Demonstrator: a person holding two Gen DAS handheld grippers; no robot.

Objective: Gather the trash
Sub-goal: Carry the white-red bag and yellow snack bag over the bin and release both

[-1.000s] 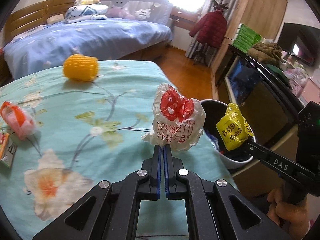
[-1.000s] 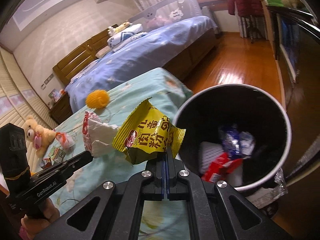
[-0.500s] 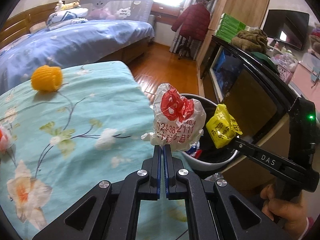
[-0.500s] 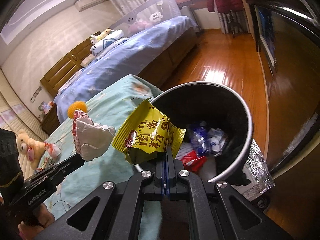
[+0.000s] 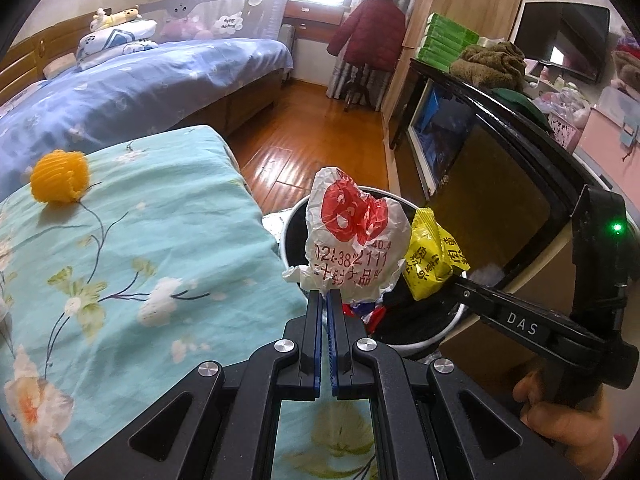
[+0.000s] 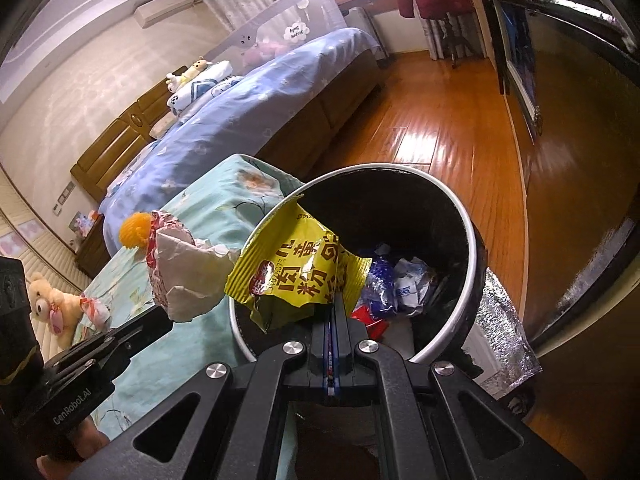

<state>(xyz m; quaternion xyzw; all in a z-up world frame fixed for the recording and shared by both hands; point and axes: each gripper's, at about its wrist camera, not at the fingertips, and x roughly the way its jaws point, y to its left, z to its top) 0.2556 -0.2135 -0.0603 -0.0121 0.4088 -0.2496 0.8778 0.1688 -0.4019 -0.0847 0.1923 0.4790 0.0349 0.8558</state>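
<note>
Holding a crumpled white wrapper (image 5: 352,240) pinched between its closed fingers, our left gripper (image 5: 324,300) hangs at the near rim of the trash can (image 5: 416,344), beside the corner of the bed with the teal flowered cover (image 5: 132,264). We can read red print on the wrapper: a partly creased number string, "38" and "2111" among the digits, under a red round logo, with Chinese characters below that we cannot make out. Our right gripper (image 6: 331,312) is clamped on a yellow snack packet (image 6: 296,276) with large black Chinese characters, held over the open mouth of the can, just beside the white wrapper. Inside the can lie blue, white and red wrappers (image 6: 394,288). From the left wrist view the right gripper's arm reads "DAS"; from the right wrist view the left one reads "GenRobot.AI". A yellow ball (image 5: 60,176) rests on the teal cover, well apart from both grippers.
</note>
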